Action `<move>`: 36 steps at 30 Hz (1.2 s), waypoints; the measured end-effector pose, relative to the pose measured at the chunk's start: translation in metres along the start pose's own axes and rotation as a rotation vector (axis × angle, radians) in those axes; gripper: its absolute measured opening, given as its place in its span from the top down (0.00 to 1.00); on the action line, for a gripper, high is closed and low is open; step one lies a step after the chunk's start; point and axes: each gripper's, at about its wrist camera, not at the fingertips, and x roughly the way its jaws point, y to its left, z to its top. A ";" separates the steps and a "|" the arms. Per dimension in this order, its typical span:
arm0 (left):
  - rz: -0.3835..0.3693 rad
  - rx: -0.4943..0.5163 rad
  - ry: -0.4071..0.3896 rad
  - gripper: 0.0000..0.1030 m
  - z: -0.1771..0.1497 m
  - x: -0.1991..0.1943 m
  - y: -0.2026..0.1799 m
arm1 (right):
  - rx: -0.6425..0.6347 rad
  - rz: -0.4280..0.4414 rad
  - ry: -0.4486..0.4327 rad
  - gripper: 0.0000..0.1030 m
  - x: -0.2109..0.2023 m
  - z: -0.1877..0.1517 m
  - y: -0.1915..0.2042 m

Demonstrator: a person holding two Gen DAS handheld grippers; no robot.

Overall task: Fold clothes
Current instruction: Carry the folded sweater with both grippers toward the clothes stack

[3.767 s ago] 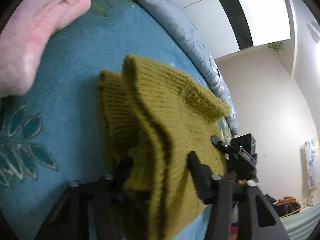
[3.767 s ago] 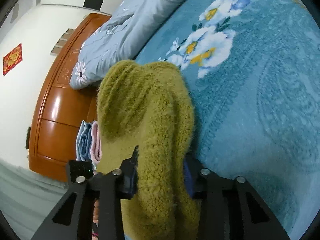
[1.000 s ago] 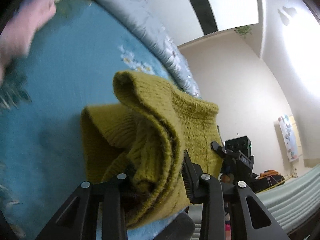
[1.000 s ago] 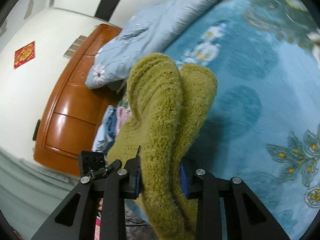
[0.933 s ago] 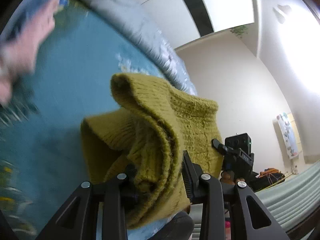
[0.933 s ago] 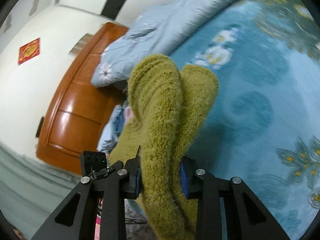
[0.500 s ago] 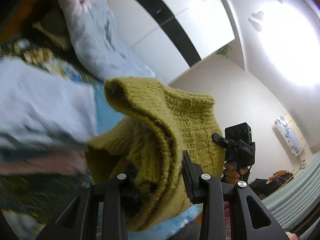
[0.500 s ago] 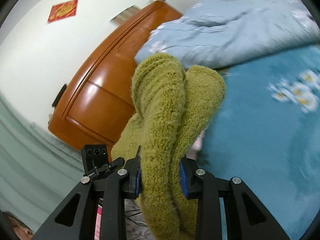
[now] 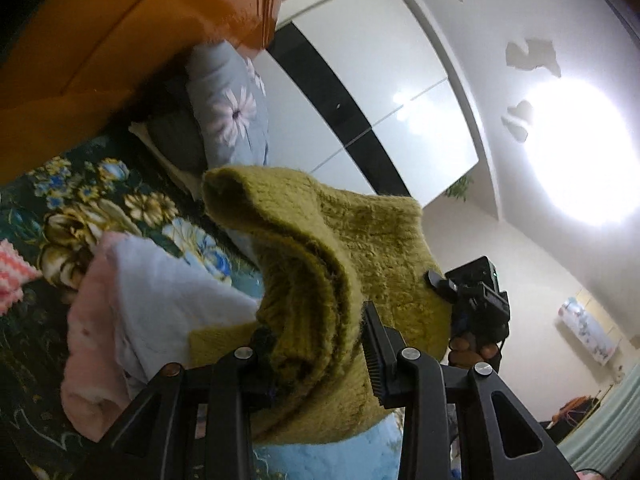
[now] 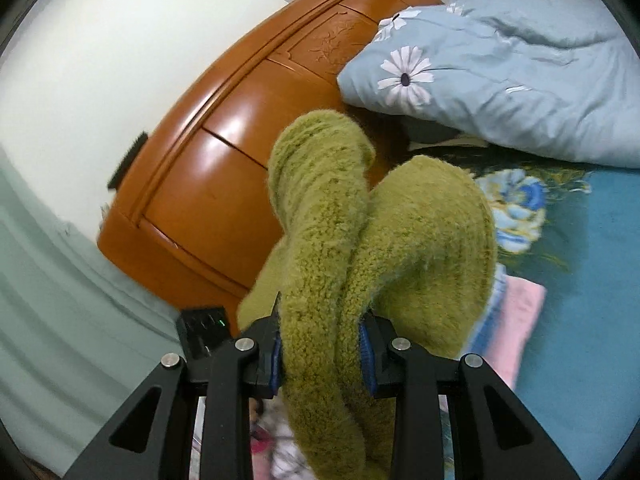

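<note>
Left wrist alone shows right gripper (image 9: 440,280) gripping sweater (image 9: 360,240).

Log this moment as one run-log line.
task: fold clothes | left tool: shut on olive knit sweater | right tool: shut on same sweater | sweater: folded, held above folded clothes stack beside wooden headboard

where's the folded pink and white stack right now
In the left wrist view the pink and white stack lies at lower left on the floral bedspread, just left of the olive sweater held in both grippers.
</note>
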 end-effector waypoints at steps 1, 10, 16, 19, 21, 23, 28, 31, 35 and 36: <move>0.002 -0.004 -0.006 0.66 -0.001 -0.009 -0.001 | -0.017 0.004 0.007 0.69 0.004 0.004 0.007; 0.012 0.144 -0.239 0.66 0.009 -0.067 -0.042 | -0.168 0.070 0.032 0.70 0.033 0.043 0.084; 0.098 0.199 -0.266 0.66 0.014 -0.063 -0.036 | -0.196 0.181 0.003 0.70 0.044 0.037 0.068; 0.138 0.141 -0.165 0.66 0.014 -0.032 -0.012 | -0.106 0.142 0.030 0.70 0.055 0.023 0.020; 0.187 0.055 -0.054 0.66 0.008 -0.001 0.020 | -0.044 0.112 0.041 0.70 0.058 0.012 -0.011; 0.251 -0.017 0.050 0.66 0.000 0.029 0.050 | 0.019 0.083 0.053 0.70 0.061 0.001 -0.042; 0.318 -0.065 0.113 0.65 -0.009 0.053 0.083 | 0.174 0.010 0.082 0.70 0.069 -0.026 -0.120; 0.327 -0.074 0.121 0.62 -0.009 0.052 0.086 | 0.253 -0.013 0.090 0.70 0.074 -0.039 -0.155; 0.311 -0.112 0.143 0.61 -0.013 0.044 0.083 | 0.292 -0.008 0.087 0.70 0.075 -0.044 -0.161; 0.324 -0.105 0.151 0.58 -0.012 0.041 0.076 | 0.297 -0.009 0.087 0.70 0.075 -0.045 -0.160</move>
